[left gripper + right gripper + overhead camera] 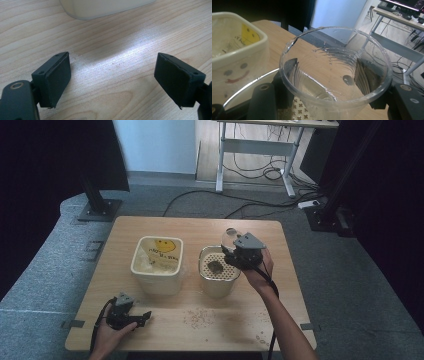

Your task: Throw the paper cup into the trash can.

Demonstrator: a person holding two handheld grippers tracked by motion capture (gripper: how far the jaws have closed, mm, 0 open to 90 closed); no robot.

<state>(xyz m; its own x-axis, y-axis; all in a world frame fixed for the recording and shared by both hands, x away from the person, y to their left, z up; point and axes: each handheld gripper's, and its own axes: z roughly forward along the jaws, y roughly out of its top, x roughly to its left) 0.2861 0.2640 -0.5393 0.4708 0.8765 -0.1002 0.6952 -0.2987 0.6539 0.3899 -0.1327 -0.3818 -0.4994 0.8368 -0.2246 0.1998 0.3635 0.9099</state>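
Clear plastic cup (337, 72) clamped between right claw (234, 251) jaws.

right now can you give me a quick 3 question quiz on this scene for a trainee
1. True or false: the left tool is open over bare table.
2. What does the right tool hold: A) spoon B) clear cup C) lid
3. Fill in: the tub carries a yellow ____ face.

Key: 1 true; 2 B; 3 smiley
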